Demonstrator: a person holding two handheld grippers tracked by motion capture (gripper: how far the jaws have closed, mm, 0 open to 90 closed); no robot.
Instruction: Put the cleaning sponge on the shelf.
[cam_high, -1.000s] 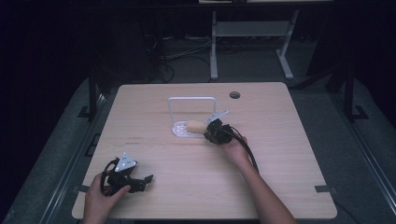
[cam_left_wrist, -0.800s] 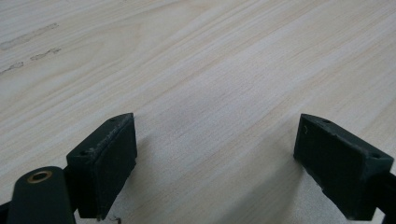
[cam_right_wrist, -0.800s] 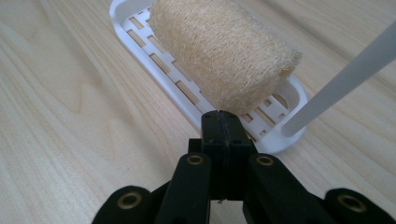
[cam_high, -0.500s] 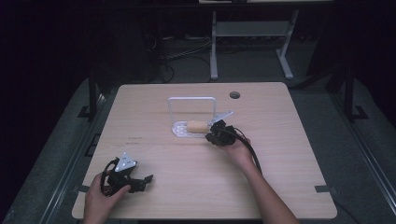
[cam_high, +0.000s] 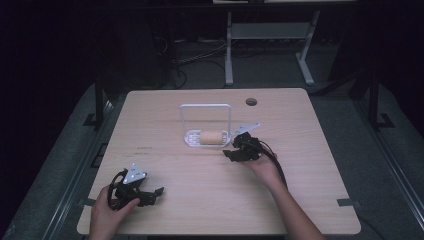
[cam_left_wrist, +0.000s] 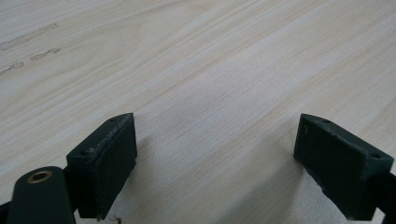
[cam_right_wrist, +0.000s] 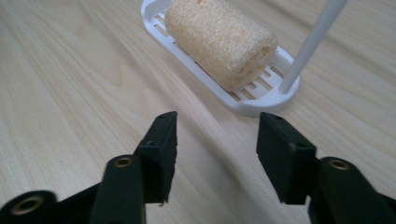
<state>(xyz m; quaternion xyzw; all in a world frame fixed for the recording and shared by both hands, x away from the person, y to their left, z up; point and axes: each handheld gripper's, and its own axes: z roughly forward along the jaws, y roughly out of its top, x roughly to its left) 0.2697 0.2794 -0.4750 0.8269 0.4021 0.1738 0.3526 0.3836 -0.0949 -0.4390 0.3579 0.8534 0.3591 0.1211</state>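
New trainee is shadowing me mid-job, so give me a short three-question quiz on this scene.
1. True or false: the loofah roll lies in the white slatted tray.
2. Which gripper is nearer the tray: A) left gripper B) right gripper?
3. What is between the right gripper's jaws?

Key:
1. True.
2. B.
3. Nothing; they stand open above the bare wooden table, just short of the tray.

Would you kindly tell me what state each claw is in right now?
Left claw: open, holding nothing, over bare table.
Right claw: open, empty, just short of the loofah.
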